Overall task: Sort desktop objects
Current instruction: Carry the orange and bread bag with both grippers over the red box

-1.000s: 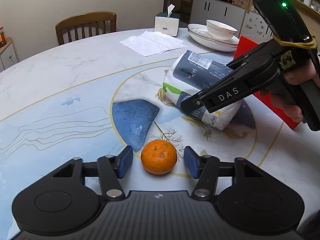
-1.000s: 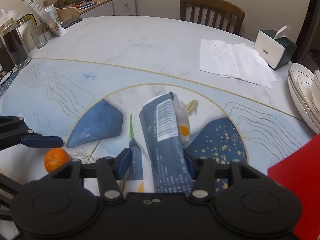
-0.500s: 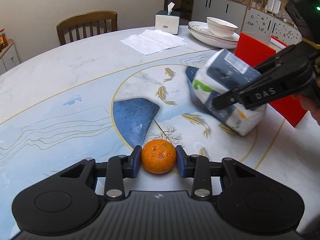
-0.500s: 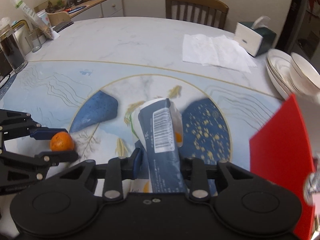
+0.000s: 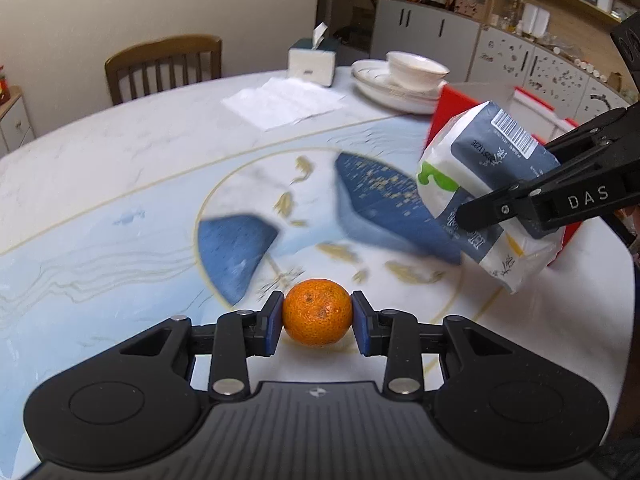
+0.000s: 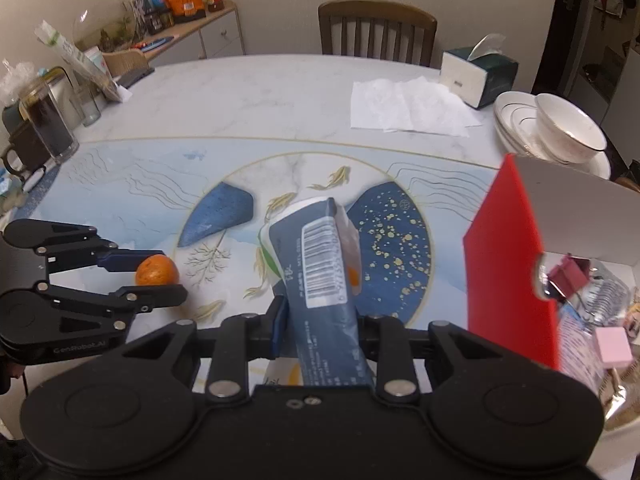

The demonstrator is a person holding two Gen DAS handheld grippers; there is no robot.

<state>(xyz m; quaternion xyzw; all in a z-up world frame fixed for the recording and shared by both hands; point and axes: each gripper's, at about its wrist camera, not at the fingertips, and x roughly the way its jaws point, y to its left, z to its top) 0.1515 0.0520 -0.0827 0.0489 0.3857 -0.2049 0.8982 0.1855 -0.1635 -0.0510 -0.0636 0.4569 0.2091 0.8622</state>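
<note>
My left gripper is shut on a small orange mandarin, held just above the painted table; both also show in the right wrist view, gripper and mandarin, at the left. My right gripper is shut on a blue-and-white soft packet with a barcode, lifted off the table. In the left wrist view the packet hangs in that gripper at the right, in front of the red box.
An open red box with clips and small items stands at the right. Stacked plates and a bowl, a tissue box, paper napkins and a chair lie beyond. A dark glass jar stands far left.
My left gripper closed on the mandarin and raised it slightly. My right gripper lifted the packet off the table and carried it right, toward the red box.
</note>
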